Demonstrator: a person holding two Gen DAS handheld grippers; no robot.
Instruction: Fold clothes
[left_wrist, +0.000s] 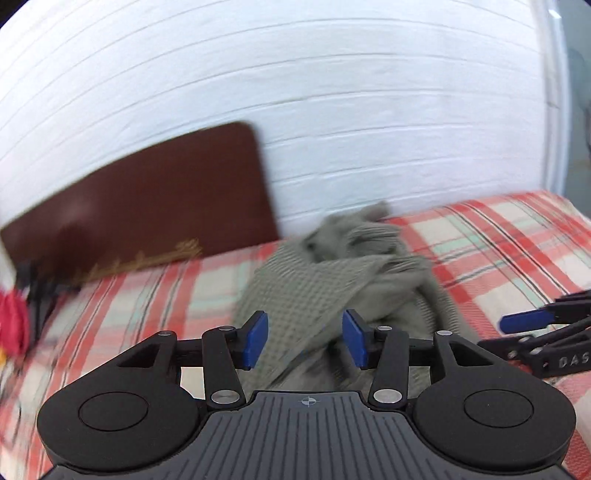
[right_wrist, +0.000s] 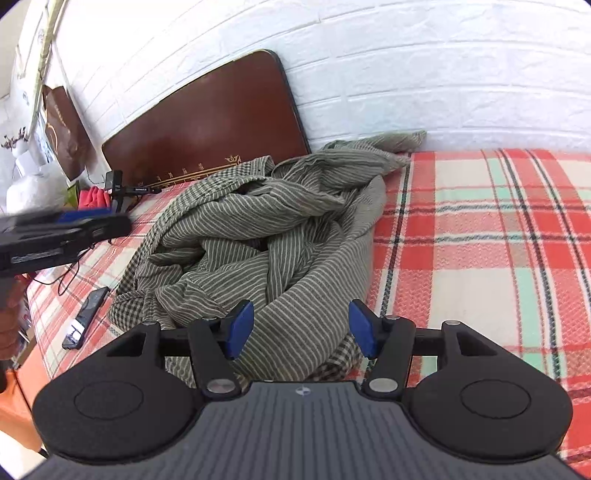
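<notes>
A crumpled grey-green garment (right_wrist: 258, 229) with thin pale stripes and a checked part lies heaped on the plaid bed cover (right_wrist: 480, 240). My right gripper (right_wrist: 301, 328) hovers open over its near edge, blue pads apart, with cloth below and nothing pinched. In the blurred left wrist view the same garment (left_wrist: 332, 273) lies ahead, and my left gripper (left_wrist: 304, 339) stands open above its near part. The right gripper (left_wrist: 532, 325) shows at the right edge of that view. The left gripper (right_wrist: 62, 232) shows at the left edge of the right wrist view.
A brown headboard (right_wrist: 207, 125) leans on the white brick wall (right_wrist: 406, 74). A dark phone (right_wrist: 86, 314) and a black cable lie on the bed's left side. Red cloth (right_wrist: 94, 197) and a brown bag (right_wrist: 66, 129) sit beyond the left edge.
</notes>
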